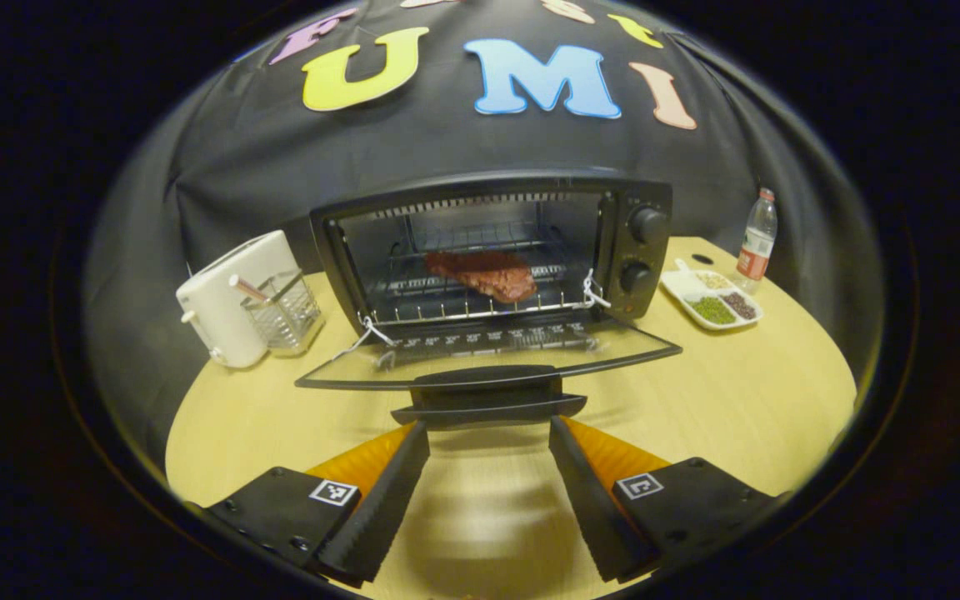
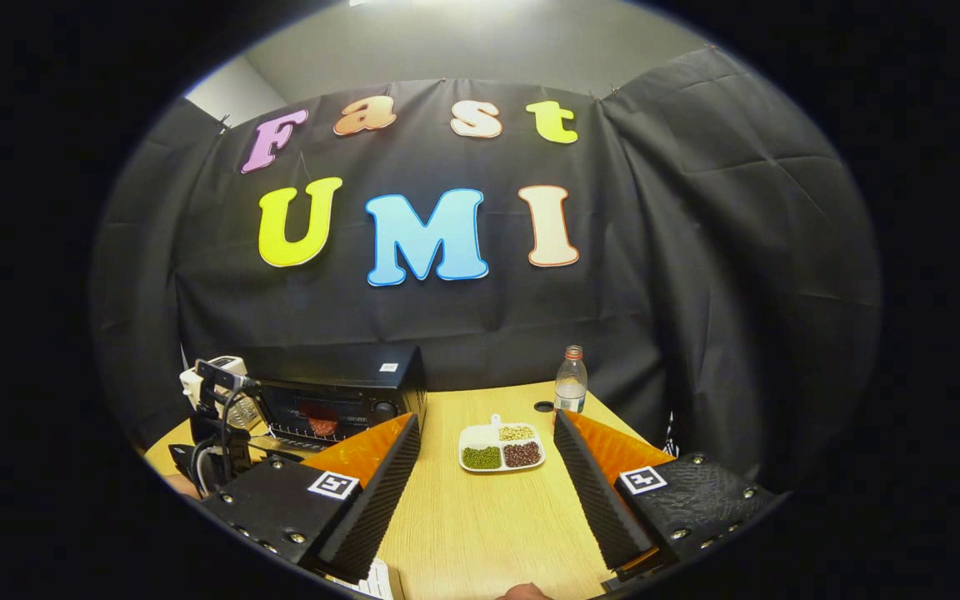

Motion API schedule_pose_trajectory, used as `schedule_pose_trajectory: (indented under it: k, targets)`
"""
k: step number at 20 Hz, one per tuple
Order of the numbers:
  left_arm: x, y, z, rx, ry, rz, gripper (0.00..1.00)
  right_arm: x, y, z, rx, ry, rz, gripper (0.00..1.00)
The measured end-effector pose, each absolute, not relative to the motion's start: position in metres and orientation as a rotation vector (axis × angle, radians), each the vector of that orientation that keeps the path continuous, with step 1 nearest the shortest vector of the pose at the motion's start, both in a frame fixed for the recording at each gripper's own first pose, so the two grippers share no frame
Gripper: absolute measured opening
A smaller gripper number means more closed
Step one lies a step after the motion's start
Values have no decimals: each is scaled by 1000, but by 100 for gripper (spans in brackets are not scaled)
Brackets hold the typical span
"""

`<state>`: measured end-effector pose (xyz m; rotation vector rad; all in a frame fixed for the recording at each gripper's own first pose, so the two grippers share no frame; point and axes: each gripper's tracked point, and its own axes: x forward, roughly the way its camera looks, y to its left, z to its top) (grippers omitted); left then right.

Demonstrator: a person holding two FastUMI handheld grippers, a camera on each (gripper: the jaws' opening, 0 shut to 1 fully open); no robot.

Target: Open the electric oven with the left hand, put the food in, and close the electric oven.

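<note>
The black electric oven point(image 1: 613, 196) stands at the back of the round wooden table with its glass door point(image 1: 613, 343) dropped flat toward me. A reddish-brown piece of food point(image 1: 482, 275) lies on the wire rack inside. My left gripper point(image 1: 488, 427) is open, its two fingertips just short of the door handle point(image 1: 488, 398) and level with its two ends. In the right gripper view the oven point(image 2: 338, 379) sits at the left, with the left gripper point(image 2: 217, 417) in front of it. My right gripper point(image 2: 487, 423) is open over the table, holding nothing.
A white toaster point(image 1: 230, 292) and a wire basket point(image 1: 284, 312) stand left of the oven. To its right are a divided dish of beans point(image 1: 713, 300) point(image 2: 501, 446) and a plastic bottle point(image 1: 757, 242) point(image 2: 570, 381). Bare tabletop point(image 1: 738, 400) lies in front.
</note>
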<state>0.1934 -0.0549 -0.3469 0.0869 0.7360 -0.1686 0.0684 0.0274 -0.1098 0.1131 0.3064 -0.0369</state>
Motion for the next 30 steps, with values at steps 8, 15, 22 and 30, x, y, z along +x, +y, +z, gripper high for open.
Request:
schedule_pose_trajectory:
  k: [8,15,22,30]
  targets:
    - [251,-60,-293,40,588,-173,97,82,33,-106,126,299,-42,98]
    - [290,-67,-272,51,514,-198,97,90,37,-93,113,255,-56,98]
    - [266,-63,-180,-6,295,-161,92,90,35,-71,124,193,-15,98]
    - [163,-56,-61,-42,133,-89,91,54,15,-38,76,133,34,98]
